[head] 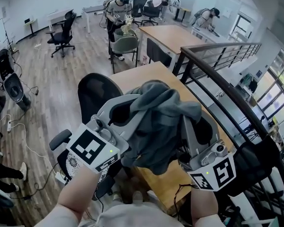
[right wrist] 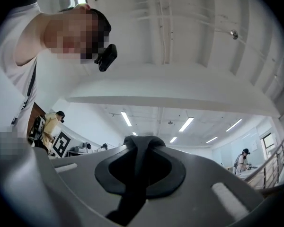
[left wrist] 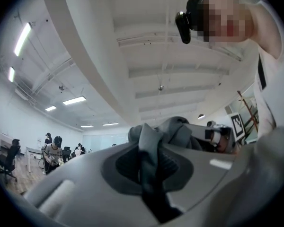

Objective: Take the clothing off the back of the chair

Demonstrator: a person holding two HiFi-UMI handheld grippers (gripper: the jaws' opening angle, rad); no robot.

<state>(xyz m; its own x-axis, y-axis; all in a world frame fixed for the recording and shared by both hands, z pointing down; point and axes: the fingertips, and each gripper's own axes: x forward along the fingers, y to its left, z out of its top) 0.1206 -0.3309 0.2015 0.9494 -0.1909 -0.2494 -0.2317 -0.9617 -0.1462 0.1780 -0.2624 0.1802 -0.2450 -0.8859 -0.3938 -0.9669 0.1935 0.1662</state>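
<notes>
A grey piece of clothing (head: 162, 122) hangs bunched in the air between my two grippers, above and in front of the black mesh chair back (head: 95, 94). In the head view my left gripper (head: 134, 107) is shut on the garment's left side and my right gripper (head: 188, 123) on its right side. In the left gripper view a fold of grey cloth (left wrist: 179, 129) runs between the closed jaws of the left gripper (left wrist: 149, 148). In the right gripper view a dark strip of the cloth (right wrist: 134, 176) is pinched in the right gripper (right wrist: 142, 144). Both grippers point slightly upward.
A wooden table (head: 149, 74) stands just beyond the chair, and a dark metal railing (head: 220, 82) runs along its right. Farther back are another table (head: 173, 34), office chairs (head: 62, 32) and several people. Cables lie on the wooden floor at left (head: 23, 136).
</notes>
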